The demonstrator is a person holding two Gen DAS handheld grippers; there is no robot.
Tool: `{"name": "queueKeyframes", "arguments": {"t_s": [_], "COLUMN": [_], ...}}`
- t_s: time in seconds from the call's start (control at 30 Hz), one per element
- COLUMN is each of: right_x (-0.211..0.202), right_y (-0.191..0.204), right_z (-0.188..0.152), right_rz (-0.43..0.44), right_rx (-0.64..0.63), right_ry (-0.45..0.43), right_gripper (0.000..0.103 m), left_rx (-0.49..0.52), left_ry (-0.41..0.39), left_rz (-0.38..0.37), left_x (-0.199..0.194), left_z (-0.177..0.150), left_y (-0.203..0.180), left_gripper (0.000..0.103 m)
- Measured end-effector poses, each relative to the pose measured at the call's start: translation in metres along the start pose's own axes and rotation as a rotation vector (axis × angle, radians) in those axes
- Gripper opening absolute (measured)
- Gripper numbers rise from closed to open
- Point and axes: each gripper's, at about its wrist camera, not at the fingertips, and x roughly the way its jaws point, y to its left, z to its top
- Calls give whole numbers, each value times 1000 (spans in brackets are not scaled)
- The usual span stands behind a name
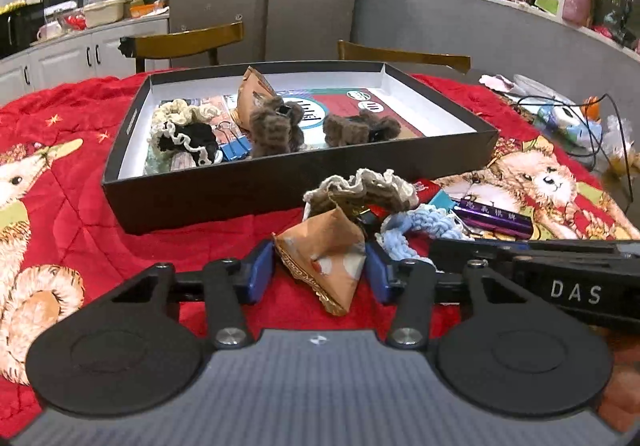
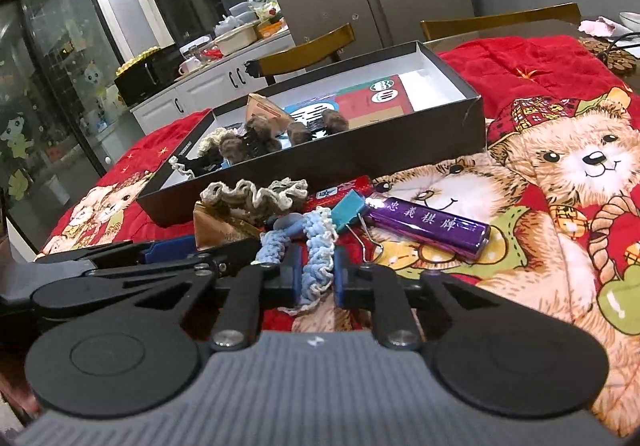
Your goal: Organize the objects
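My left gripper [image 1: 320, 270] is shut on an orange pyramid-shaped packet [image 1: 324, 266] low over the red blanket. My right gripper [image 2: 317, 272] is shut on a blue crocheted scrunchie [image 2: 316, 246]; that scrunchie also shows in the left wrist view [image 1: 416, 224]. A beige-brown scrunchie [image 1: 360, 187] [image 2: 252, 191] lies just beyond both. The black box [image 1: 240, 189] [image 2: 360, 151] stands behind, holding brown fuzzy hair clips [image 1: 276, 127], a cream and black scrunchie [image 1: 184, 133], a blue binder clip [image 1: 236, 149] and another orange packet [image 1: 252, 89].
A purple box with gold characters [image 2: 432, 232] and a teal binder clip [image 2: 352, 211] lie on the bear-print red blanket [image 2: 560, 173] to the right. Cables and clutter [image 1: 568, 117] sit at the far right. Wooden chairs [image 1: 188, 41] stand behind the table.
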Motion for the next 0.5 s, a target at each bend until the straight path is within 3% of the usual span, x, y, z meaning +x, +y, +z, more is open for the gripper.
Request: {"name": "queueKeyframes", "arguments": {"t_s": [0.07,0.5], "right_x": [0,-2], "right_y": [-1,-5], "right_z": [0,1], "right_rz": [2,9], "right_rx": [3,35], "right_ry": [-2,-25], "right_gripper": [15,15], "left_rx": [-6,-33], "left_ry": [-6,-27], "left_rz": [7,54], "left_x": [-1,-7], "left_z": [-1,-4], "left_y": [2,6], "left_gripper": [48,48]}}
